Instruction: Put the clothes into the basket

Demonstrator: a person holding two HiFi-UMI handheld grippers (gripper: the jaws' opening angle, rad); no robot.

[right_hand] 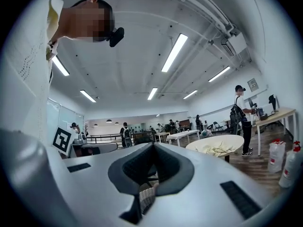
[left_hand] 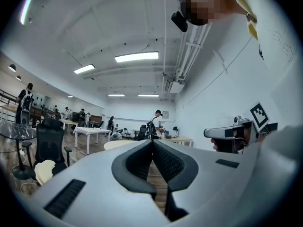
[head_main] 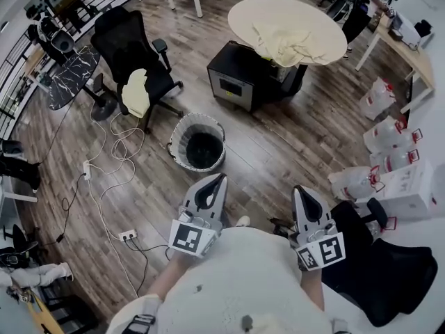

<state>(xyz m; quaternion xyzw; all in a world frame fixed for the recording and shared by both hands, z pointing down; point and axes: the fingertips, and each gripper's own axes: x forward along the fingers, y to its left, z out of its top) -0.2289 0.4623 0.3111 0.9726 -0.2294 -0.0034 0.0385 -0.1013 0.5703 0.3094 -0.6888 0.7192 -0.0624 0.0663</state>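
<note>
A round mesh basket (head_main: 198, 142) with a dark inside stands on the wooden floor in front of me. A cream garment (head_main: 285, 42) lies crumpled on the round table (head_main: 243, 12) beyond it, and the garment (right_hand: 218, 148) also shows in the right gripper view. A pale yellow garment (head_main: 137, 91) hangs over the seat of a black office chair (head_main: 125, 33) at the left. My left gripper (head_main: 217, 180) and right gripper (head_main: 300, 193) are held level close to my body, well short of the basket. Both are shut and hold nothing, as the left gripper (left_hand: 152, 144) and right gripper (right_hand: 152, 147) show in their own views.
A black cabinet (head_main: 235, 76) stands between basket and table. Cables and a power strip (head_main: 127, 236) trail over the floor at the left. Several water jugs (head_main: 389, 134) and a white box (head_main: 417, 186) line the right side. People and tables (left_hand: 92, 131) are far off.
</note>
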